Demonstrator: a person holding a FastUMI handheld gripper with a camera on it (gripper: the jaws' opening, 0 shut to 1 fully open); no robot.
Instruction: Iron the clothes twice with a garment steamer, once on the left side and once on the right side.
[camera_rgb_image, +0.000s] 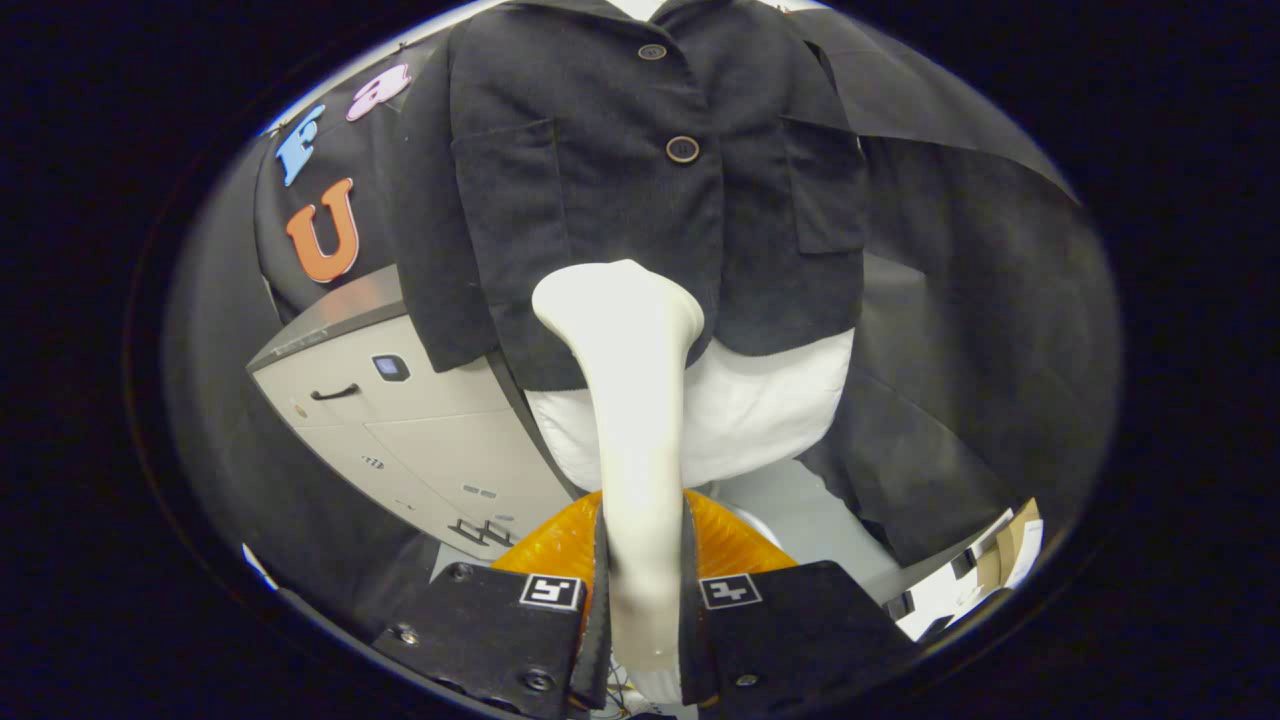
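The hand-held gripper (640, 600) pinches the steamer (635, 420): its two black fingers (500, 625) press on either side of the cream handle, low down on it. The handle rises from between the fingers and widens into a flat head, which stands against the lower front of the jacket (640, 180), just left of its buttoned opening and near the hem. Whether the head touches the cloth or sits a little off it is hard to tell from this angle.

The jacket is dark and hangs facing the steamer, on what looks like a white form (760, 410) that bulges out below the hem, to the right of the steamer's neck. Two round buttons (682, 149) run down the jacket's middle, above the steamer head, and a patch pocket (505, 190) lies on each side of them. The left sleeve hangs down left of the steamer head.

Behind the handle, just beyond the fingers, sits an orange translucent part (560, 545), showing on both sides of the steamer. Left of the steamer, below the jacket's sleeve, stands a pale grey cabinet (400, 440) with a dark handle and a small panel on its front. Far right of the steamer, low down, lie some white and brown boxes (1010, 550). Black cloth (980, 300) hangs right of the jacket.
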